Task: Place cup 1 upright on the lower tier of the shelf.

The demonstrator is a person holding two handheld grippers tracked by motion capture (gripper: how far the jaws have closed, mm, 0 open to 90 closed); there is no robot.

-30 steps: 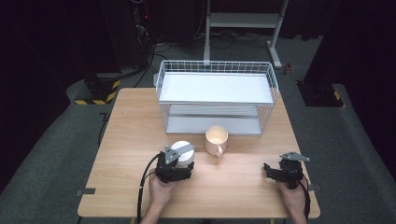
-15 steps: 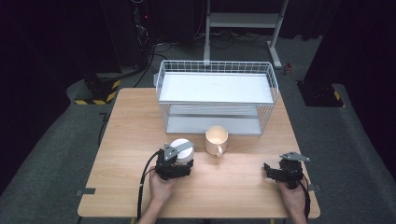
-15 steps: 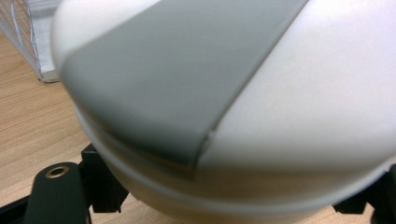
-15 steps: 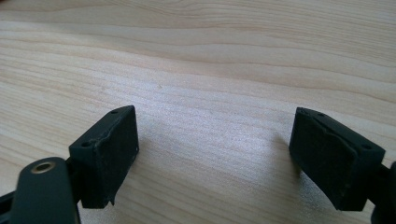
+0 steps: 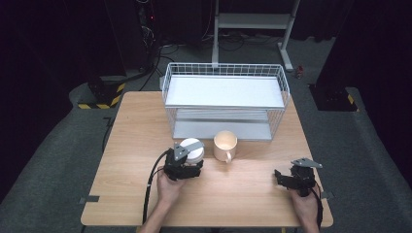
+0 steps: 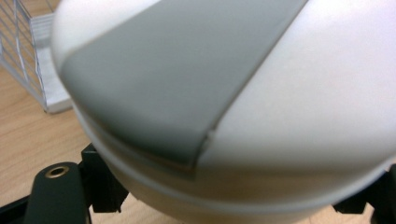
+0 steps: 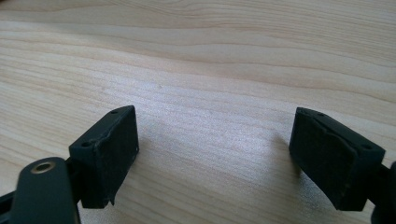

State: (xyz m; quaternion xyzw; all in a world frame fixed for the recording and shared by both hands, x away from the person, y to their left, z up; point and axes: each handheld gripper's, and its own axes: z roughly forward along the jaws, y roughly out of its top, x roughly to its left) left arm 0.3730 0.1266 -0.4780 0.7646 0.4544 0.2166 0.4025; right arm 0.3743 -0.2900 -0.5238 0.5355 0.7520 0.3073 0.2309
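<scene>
White cup [image 5: 191, 148] at lower centre, just left of the beige mug [image 5: 225, 145], is clamped in the left tool [image 5: 187, 165], which hides its base. Right tool [image 5: 284, 178] stands apart over bare surface [image 5: 243, 194].

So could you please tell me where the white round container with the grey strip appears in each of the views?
High view: white round container at centre-left of the table, left of the beige mug.
Left gripper view: close up between the jaws, across most of the frame.
Right gripper view: the jaws stand apart over the wooden tabletop.
Shared landmark: the wire basket, top left in the left gripper view.
</scene>
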